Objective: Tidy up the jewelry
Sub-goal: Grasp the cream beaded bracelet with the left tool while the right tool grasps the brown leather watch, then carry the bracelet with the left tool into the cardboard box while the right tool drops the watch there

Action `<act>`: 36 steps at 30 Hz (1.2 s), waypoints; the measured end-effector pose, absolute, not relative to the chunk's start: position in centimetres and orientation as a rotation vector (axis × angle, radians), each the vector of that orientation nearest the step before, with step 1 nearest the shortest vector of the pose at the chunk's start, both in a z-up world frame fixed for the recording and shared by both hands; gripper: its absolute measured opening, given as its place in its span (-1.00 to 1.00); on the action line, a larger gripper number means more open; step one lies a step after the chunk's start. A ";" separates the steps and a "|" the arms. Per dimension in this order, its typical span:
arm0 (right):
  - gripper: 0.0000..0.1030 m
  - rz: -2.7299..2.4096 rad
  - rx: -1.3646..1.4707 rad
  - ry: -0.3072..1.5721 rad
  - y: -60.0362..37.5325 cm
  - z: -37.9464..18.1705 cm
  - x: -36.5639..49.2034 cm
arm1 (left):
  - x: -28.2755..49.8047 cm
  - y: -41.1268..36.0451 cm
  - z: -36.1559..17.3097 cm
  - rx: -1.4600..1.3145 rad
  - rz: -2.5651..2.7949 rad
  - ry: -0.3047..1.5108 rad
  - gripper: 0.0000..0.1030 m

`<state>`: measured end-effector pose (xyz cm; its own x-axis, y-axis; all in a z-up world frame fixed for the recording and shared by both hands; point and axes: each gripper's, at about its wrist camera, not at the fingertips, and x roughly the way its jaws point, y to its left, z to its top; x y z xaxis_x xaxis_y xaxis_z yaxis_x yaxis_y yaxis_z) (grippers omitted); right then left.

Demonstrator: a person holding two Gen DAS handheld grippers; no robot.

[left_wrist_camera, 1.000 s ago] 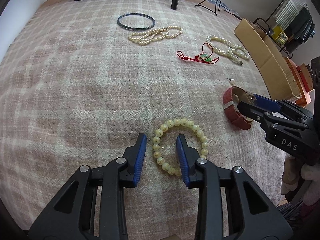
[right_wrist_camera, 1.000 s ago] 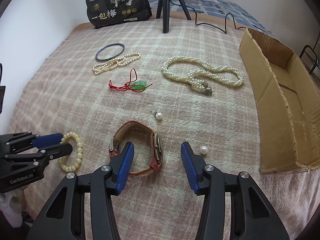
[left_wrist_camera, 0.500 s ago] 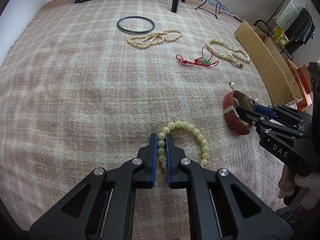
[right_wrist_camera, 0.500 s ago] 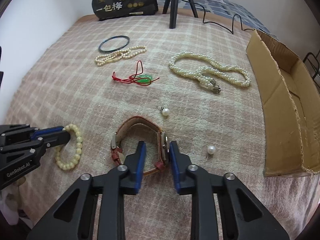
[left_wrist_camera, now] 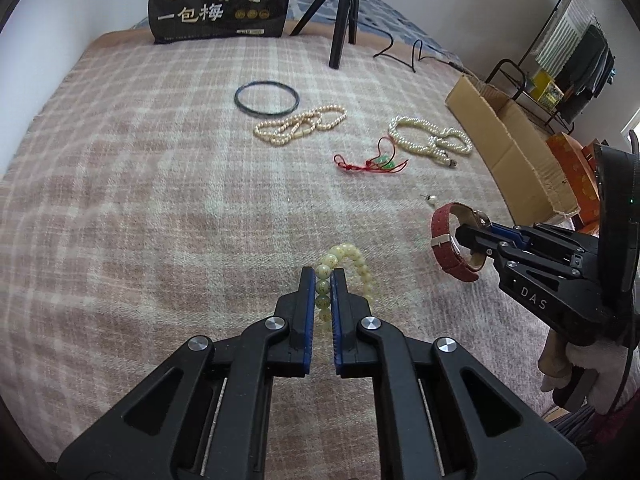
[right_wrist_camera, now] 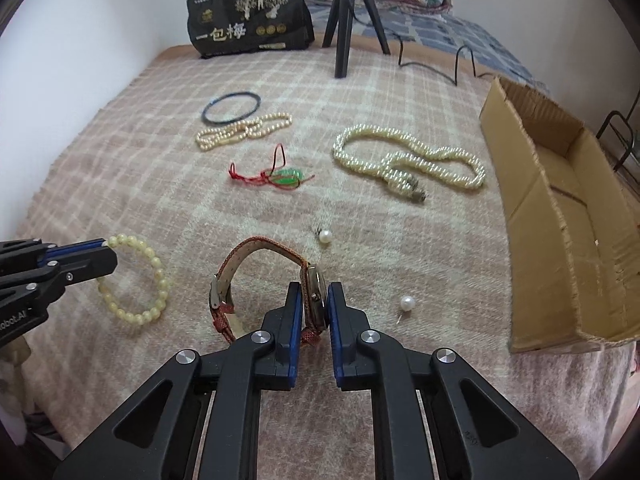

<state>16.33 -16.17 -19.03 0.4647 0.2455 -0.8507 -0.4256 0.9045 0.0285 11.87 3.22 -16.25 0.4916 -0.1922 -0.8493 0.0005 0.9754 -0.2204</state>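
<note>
Left gripper [left_wrist_camera: 322, 280]: jaws clamped on bead bracelet [left_wrist_camera: 362, 270], its loop lifted off the blanket [left_wrist_camera: 140, 200].
Right gripper [right_wrist_camera: 314, 294]: jaws have just been closing, now pinching the watch [right_wrist_camera: 316, 292] by its case; red strap arches left above the blanket.
Box [right_wrist_camera: 560, 216]: at right.

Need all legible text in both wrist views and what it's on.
"一包梅": large white characters on the black bag at the far edge of the blanket.
"DAS": on the right gripper body, left wrist view.
"obot.AI": cut off at the frame edge, on the left gripper body, right wrist view.
Small print and round emblems on the bag: too small to read.
Watch face: edge-on, unreadable.
</note>
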 end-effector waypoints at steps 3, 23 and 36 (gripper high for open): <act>-0.79 0.418 -0.181 0.987 -16.6 -18.1 16.2 | 11.7 3.1 -15.4 -0.186 -0.119 1.021 -0.90; -0.79 0.293 -0.124 0.849 -23.8 -12.6 17.0 | 12.6 -1.1 -10.2 -0.140 -0.173 0.871 -0.90; -0.79 0.144 -0.059 0.845 -31.9 -12.0 18.2 | 15.1 -7.6 -7.2 -0.149 -0.276 0.792 -0.90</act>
